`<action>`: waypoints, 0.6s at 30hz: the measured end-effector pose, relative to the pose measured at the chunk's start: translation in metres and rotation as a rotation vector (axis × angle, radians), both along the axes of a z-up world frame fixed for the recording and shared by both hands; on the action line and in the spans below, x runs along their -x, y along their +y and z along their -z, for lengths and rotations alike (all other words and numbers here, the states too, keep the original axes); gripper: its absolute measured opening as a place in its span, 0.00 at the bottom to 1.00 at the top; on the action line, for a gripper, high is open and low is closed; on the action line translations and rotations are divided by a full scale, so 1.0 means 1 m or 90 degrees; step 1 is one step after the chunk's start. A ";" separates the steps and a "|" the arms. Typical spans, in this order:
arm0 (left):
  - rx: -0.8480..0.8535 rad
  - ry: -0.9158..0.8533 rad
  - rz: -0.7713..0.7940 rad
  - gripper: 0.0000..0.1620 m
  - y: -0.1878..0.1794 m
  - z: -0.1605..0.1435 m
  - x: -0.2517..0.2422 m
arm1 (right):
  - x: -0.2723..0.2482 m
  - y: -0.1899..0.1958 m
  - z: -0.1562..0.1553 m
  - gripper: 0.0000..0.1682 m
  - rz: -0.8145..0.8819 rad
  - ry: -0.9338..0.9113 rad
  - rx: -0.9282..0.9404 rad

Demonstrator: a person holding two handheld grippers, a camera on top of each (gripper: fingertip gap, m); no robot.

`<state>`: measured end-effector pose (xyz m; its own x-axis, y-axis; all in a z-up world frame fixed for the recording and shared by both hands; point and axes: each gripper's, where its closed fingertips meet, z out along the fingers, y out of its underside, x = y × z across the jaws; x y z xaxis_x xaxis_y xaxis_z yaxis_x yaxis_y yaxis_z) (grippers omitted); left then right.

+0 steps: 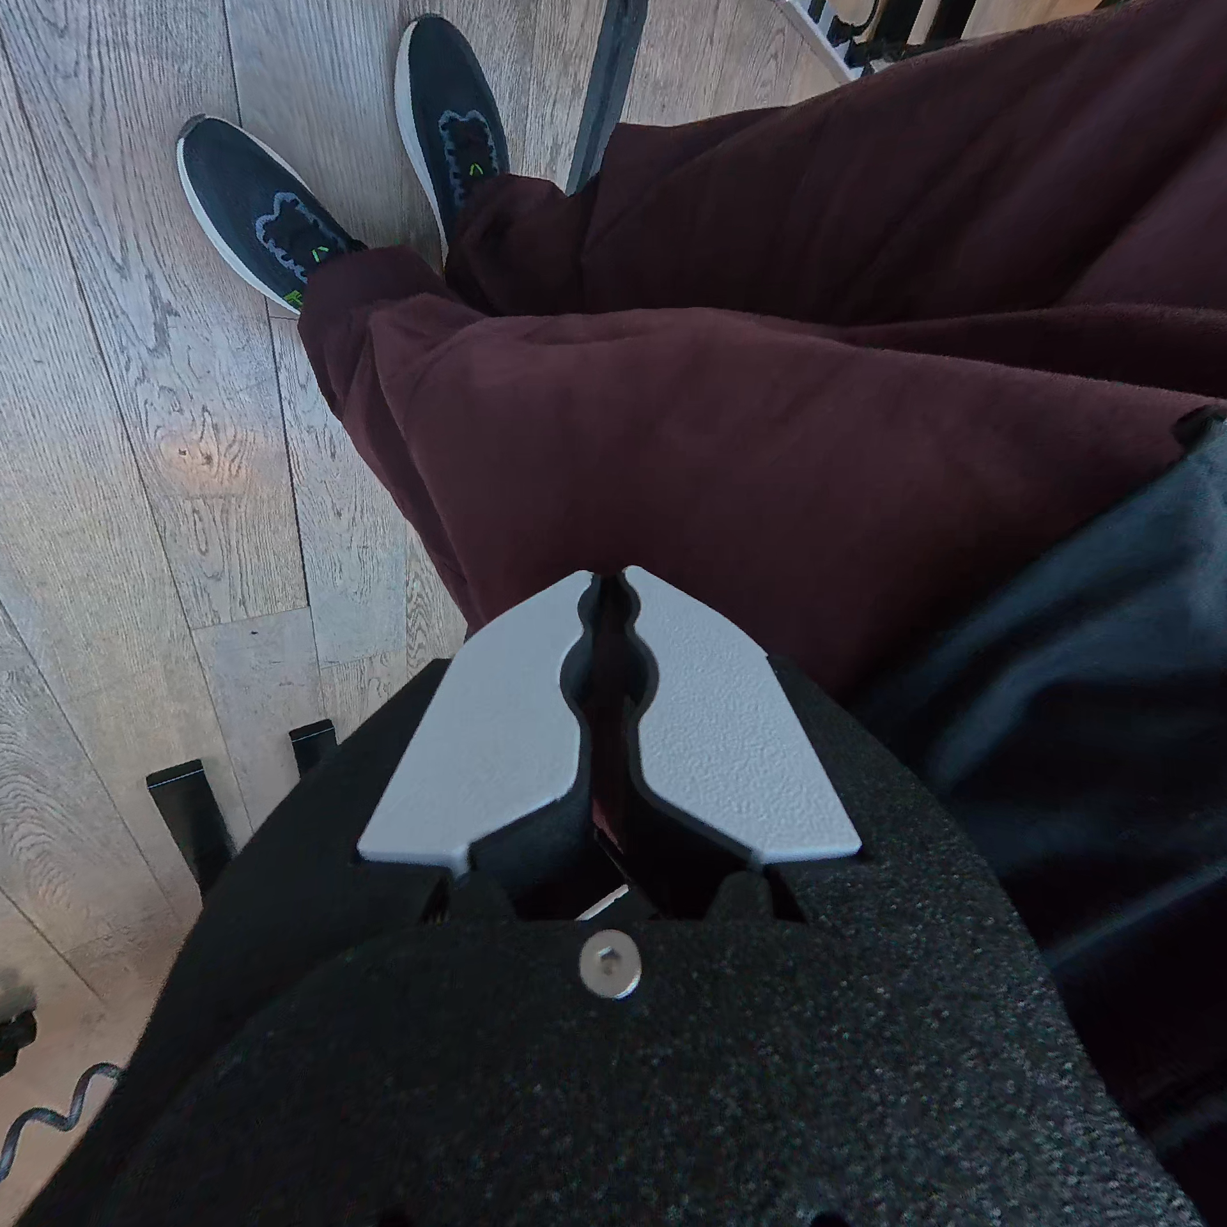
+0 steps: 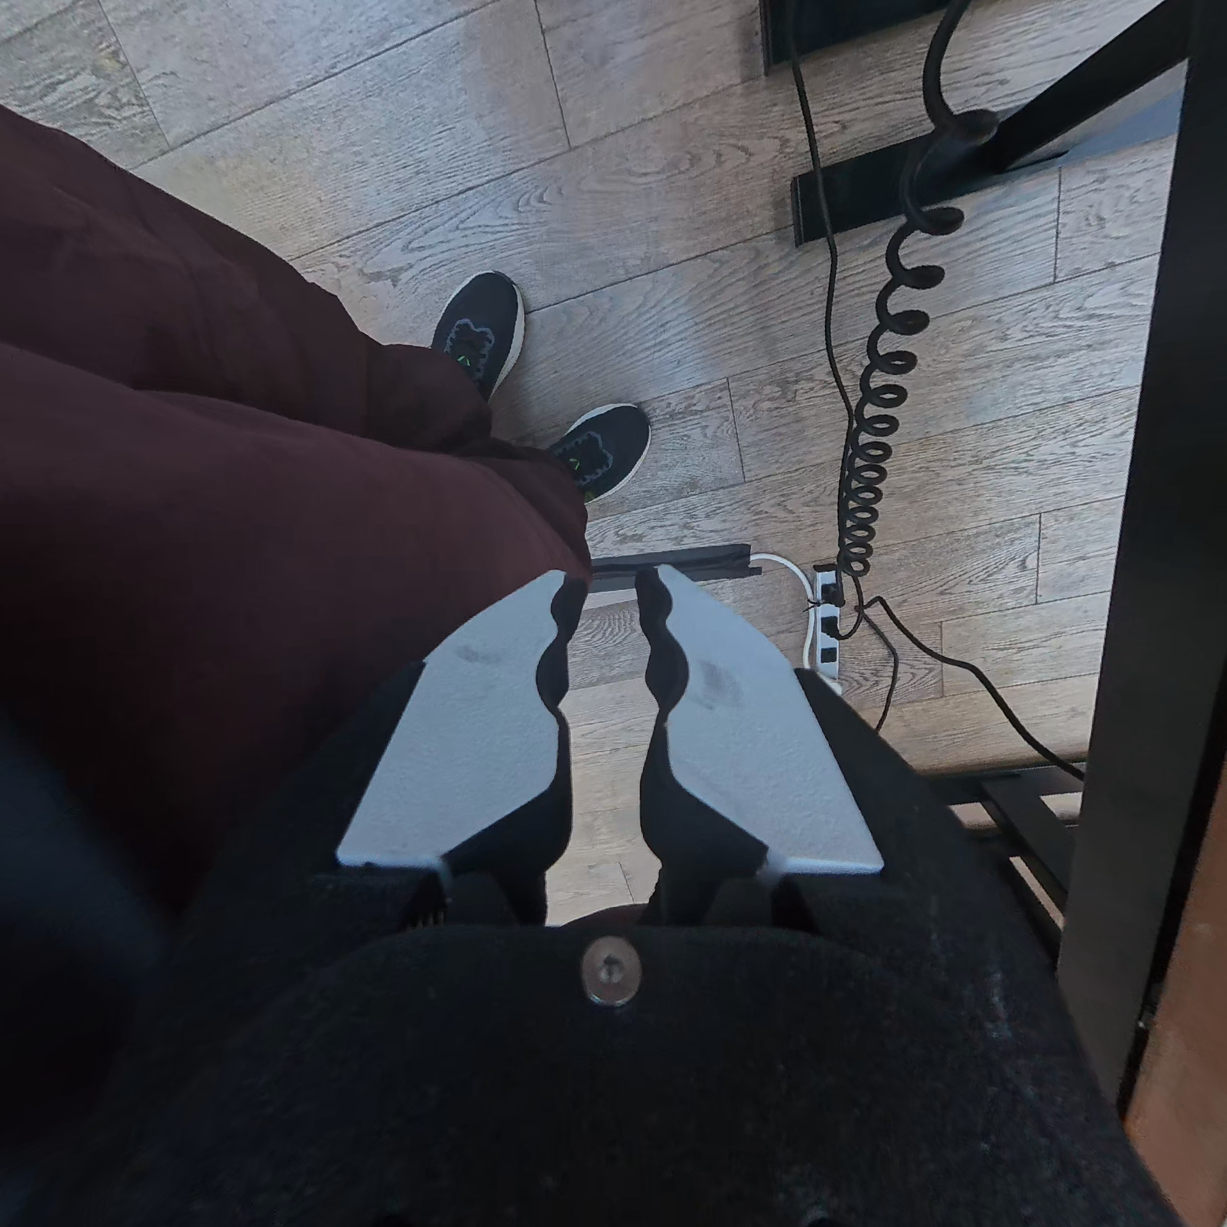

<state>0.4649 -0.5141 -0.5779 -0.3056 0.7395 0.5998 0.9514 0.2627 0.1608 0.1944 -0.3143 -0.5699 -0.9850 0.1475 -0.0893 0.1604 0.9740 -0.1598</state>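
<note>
My left gripper (image 1: 609,579) points down at the floor beside a person's leg in dark red trousers (image 1: 730,451). Its white-topped fingers (image 1: 504,717) are shut with tips touching and hold nothing. My right gripper (image 2: 611,577) also points down, next to the same trousers (image 2: 232,531). Its fingers (image 2: 737,730) stand a little apart with floor showing between them, and it is empty. The person's two dark sneakers (image 1: 265,212) rest on the grey wood floor (image 1: 133,498); they also show in the right wrist view (image 2: 478,325).
A black coiled cable (image 2: 876,425) hangs down to a white power strip (image 2: 823,624) on the floor. A black table leg (image 2: 1142,498) stands at the right, with black frame feet (image 2: 856,199) beyond. Two black furniture feet (image 1: 186,810) stand at the lower left. Some 35 centimetres of space lies between my two pairs of fingers.
</note>
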 end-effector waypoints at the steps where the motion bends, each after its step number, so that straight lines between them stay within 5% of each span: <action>1: 0.001 0.000 -0.002 0.03 0.000 0.000 -0.001 | 0.001 -0.001 0.000 0.13 -0.002 0.001 0.001; 18: 0.015 -0.022 -0.016 0.03 0.029 0.001 -0.011 | 0.001 0.012 0.007 0.13 -0.021 -0.020 0.018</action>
